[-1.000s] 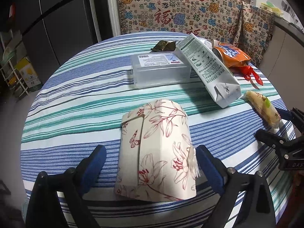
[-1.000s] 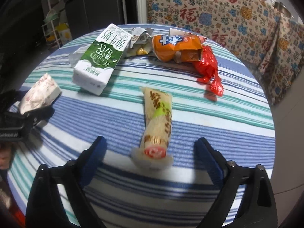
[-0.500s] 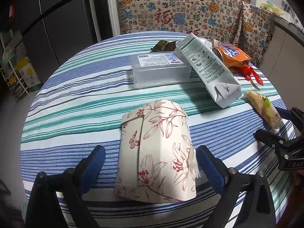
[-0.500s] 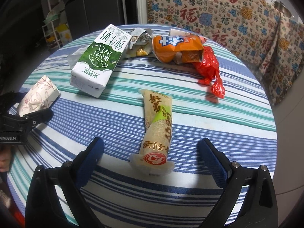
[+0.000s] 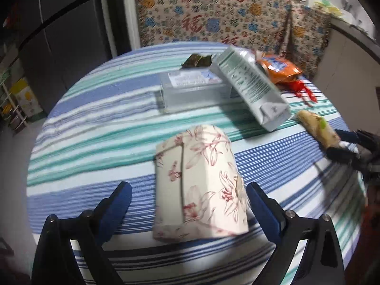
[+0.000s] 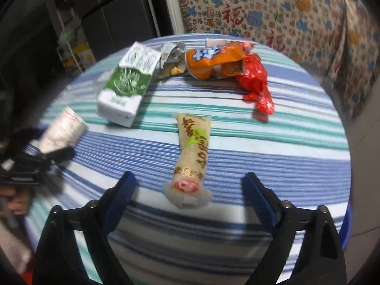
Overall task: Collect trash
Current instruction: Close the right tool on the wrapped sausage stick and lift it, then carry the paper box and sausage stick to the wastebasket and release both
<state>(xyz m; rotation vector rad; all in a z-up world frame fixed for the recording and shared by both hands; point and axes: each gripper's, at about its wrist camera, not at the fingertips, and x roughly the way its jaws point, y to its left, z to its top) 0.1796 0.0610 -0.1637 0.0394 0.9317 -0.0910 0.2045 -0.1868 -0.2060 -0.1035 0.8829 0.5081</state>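
Observation:
A floral tissue pack lies on the striped round table between the fingers of my left gripper. That gripper is open, with a gap at the left pad. A long beige snack wrapper lies lengthwise between the fingers of my right gripper. Its jaws are closing, and the pads stand clear of the wrapper. In the left wrist view the right gripper sits at the wrapper's near end. The right wrist view shows the left gripper by the tissue pack.
A green and white milk carton, a clear plastic box, an orange snack bag, a red wrapper, a silver wrapper and a green wrapper lie further back. A patterned cloth hangs behind the table.
The right gripper's fingers stand slightly closer together around the beige wrapper. Both views have tilted a little and turned blurry. The tissue pack stays between the left fingers.

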